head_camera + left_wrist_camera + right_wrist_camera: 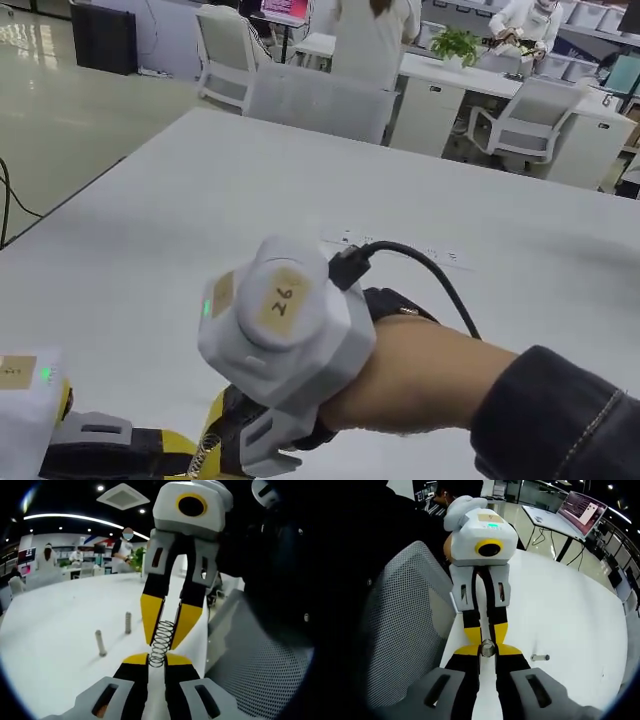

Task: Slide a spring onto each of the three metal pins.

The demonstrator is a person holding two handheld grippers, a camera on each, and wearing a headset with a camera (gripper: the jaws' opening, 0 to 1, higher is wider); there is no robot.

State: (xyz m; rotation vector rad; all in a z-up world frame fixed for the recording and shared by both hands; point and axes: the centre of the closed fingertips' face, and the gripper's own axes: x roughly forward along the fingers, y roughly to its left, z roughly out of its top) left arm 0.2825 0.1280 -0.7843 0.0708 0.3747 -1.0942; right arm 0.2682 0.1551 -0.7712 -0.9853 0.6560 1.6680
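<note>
Left tool (157, 660): jaws drawn narrow, near end of spring (161, 641) pinched between yellow tips. Right tool (487, 651): faces left tool tip to tip, jaws also narrow, closed on other end of same spring. Spring spans gap between both tools, over table (55, 645). Further out, to one side: nearer pin (101, 643) and farther pin (128, 622), both upright on table, apart from spring.

In the head view, a hand (420, 375) and the white body of the gripper (205, 445) it holds cover most of the jaws, and the bottom edge crops the rest. In the left gripper view, the coils of the spring (161, 642) make it impossible to tell whether a pin runs inside.
</note>
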